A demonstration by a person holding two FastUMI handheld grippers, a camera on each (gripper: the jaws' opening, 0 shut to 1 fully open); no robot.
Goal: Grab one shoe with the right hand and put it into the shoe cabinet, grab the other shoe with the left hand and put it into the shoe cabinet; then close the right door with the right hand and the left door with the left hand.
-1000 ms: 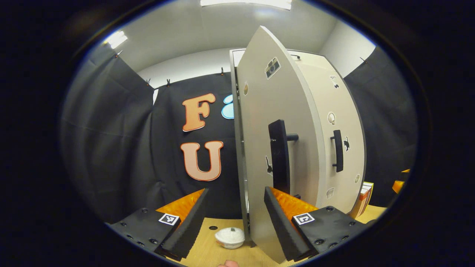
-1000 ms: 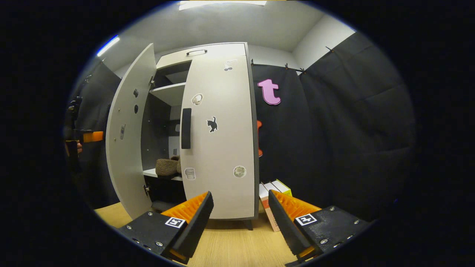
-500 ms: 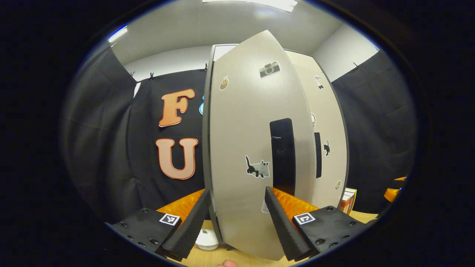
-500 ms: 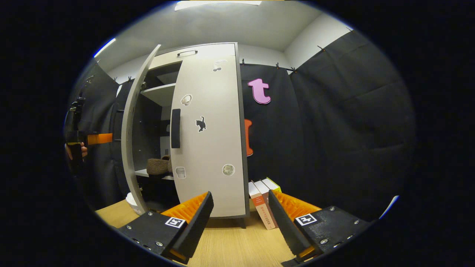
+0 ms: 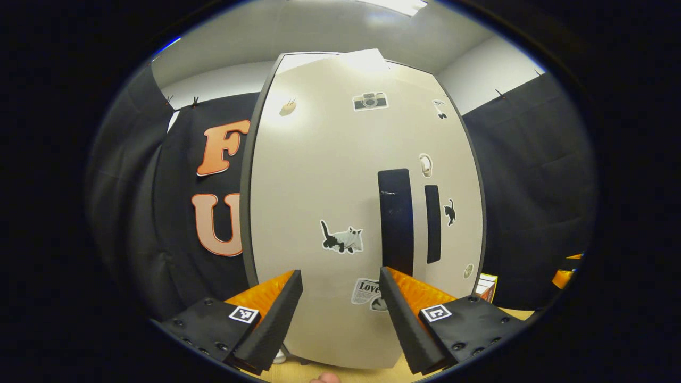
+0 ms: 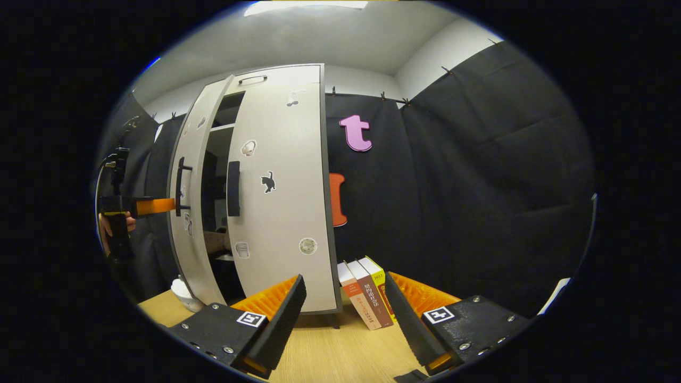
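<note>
The pale shoe cabinet's left door [image 5: 314, 181] stands close in front of my left gripper [image 5: 340, 311], which is open with its fingertips at the door's face, beside the black handle [image 5: 396, 218]. In the right gripper view that left door [image 6: 194, 223] is ajar by a narrow gap and the right door [image 6: 282, 186] is closed. Through the gap shows a bit of a brown shoe [image 6: 215, 242] on a shelf. The left gripper [image 6: 159, 205], held by a hand [image 6: 106, 229], touches the left door near its handle. My right gripper [image 6: 343, 308] hangs open and holds nothing, well back from the cabinet.
Several books [image 6: 367, 300] lean against the cabinet's right side on the wooden surface [image 6: 324, 354]. A small white object [image 6: 183, 291] sits by the foot of the left door. Black cloth walls close in the booth behind and to the right.
The left door has swung from wide open to nearly closed, with the left gripper following it. The right gripper has drifted right and back, bringing the books into fuller view.
</note>
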